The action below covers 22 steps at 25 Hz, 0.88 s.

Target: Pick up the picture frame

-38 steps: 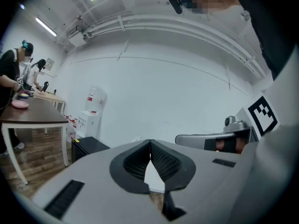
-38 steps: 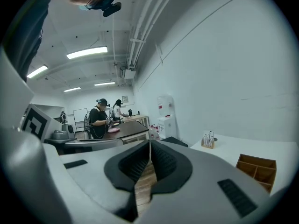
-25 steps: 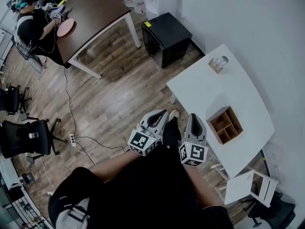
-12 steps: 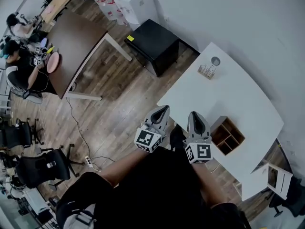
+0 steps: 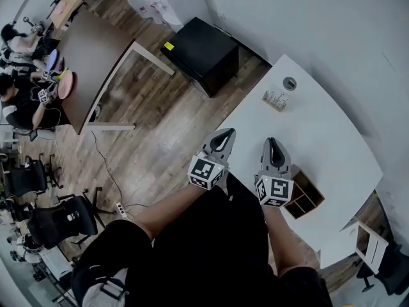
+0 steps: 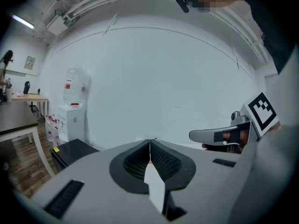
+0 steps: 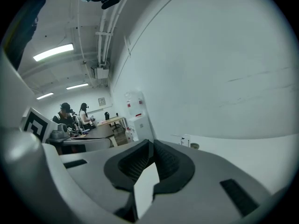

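The right hand-held gripper has its jaws pressed together, with nothing between them. Just past the tips, toward 3 o'clock, a small picture frame stands on the white tabletop. At 9 o'clock, two people are at a far desk.

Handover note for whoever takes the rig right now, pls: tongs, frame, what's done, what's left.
Left tongs: shut, empty, at the near edge of the white table.
Right tongs: shut, empty, beside the left pair, over the table.
Picture frame: sits at the far end of the table next to a small round thing, untouched and well beyond both tongs.
Wooden box with compartments sits by the right tongs; not part of the job.
Done: nothing gripped yet.
Left: reach out to the frame, open one pair, close on it, lift.
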Each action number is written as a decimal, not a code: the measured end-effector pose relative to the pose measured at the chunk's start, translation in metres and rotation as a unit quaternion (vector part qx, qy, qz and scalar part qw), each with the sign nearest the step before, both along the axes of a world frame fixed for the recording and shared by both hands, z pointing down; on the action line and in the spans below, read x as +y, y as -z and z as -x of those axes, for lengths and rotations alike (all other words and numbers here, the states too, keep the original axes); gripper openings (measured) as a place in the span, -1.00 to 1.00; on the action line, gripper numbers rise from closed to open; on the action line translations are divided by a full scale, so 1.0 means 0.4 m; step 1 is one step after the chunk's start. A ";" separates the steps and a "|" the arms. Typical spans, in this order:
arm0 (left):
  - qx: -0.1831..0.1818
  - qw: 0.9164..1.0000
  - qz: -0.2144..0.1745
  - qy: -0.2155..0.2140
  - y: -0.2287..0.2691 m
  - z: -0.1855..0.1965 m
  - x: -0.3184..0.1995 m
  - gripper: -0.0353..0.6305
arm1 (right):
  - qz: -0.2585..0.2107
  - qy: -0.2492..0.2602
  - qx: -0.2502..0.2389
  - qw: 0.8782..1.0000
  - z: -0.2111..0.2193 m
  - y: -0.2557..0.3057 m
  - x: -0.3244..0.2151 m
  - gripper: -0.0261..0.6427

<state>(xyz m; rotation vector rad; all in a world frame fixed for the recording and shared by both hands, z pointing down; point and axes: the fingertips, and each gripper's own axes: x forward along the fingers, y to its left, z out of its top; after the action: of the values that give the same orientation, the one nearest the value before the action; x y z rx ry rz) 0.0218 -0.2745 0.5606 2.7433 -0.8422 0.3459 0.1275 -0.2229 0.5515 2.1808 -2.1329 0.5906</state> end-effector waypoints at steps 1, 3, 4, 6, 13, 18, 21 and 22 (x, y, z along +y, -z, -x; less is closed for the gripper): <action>-0.004 1.000 0.003 -0.004 -0.016 -0.017 -0.013 -0.85 | 0.006 -0.004 0.001 1.000 -0.019 -0.016 -0.012 -0.81; -0.015 1.000 0.008 -0.012 -0.049 -0.046 -0.039 -0.85 | 0.017 -0.004 -0.002 1.000 -0.048 -0.048 -0.036 -0.81; -0.021 1.000 0.009 -0.015 -0.066 -0.059 -0.053 -0.85 | 0.020 -0.002 -0.004 1.000 -0.060 -0.061 -0.047 -0.81; -0.032 0.999 0.009 -0.024 -0.092 -0.082 -0.078 -0.85 | 0.023 0.000 -0.006 1.000 -0.081 -0.079 -0.067 -0.81; -0.039 0.998 0.021 -0.042 -0.163 -0.147 -0.159 -0.85 | 0.049 -0.012 -0.011 0.999 -0.148 -0.149 -0.130 -0.81; -0.059 0.997 0.028 -0.052 -0.217 -0.182 -0.187 -0.85 | 0.071 -0.030 -0.006 0.997 -0.195 -0.192 -0.154 -0.81; -0.065 0.996 0.026 -0.057 -0.252 -0.209 -0.214 -0.85 | 0.083 -0.034 -0.001 0.996 -0.222 -0.221 -0.181 -0.81; -0.066 0.996 0.028 -0.059 -0.264 -0.215 -0.220 -0.85 | 0.088 -0.034 -0.001 0.996 -0.225 -0.232 -0.187 -0.81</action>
<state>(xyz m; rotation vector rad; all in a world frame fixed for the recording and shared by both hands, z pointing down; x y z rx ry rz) 0.1077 -0.3625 0.6662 2.7480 -0.6926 0.5710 0.2175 -0.2976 0.6444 2.1642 -1.9316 0.7531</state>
